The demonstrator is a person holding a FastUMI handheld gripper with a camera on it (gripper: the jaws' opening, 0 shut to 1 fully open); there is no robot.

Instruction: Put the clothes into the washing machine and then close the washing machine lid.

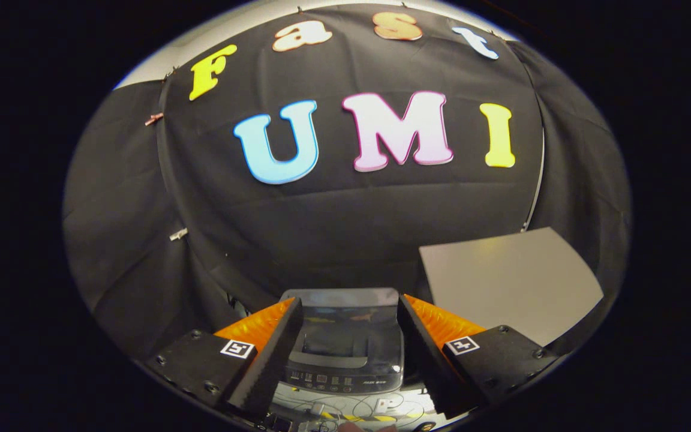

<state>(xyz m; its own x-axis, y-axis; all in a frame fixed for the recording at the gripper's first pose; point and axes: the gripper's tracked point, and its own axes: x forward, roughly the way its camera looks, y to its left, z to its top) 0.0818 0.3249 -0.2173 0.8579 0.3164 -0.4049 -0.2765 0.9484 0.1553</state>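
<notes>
Washer (pixel 345 348) sat low, seen between the fingers, lid down with a dark glass panel, control strip along its near edge. Gripper (pixel 349 312) was released, fingers spread wide either side of the washer view, holding nothing. Grey board (pixel 507 288) stood just right of the washer. Cables (pixel 345 411) lay near, below the washer.

Black cloth wall (pixel 345 222); grey board (pixel 507 282) leaning at its right
</notes>
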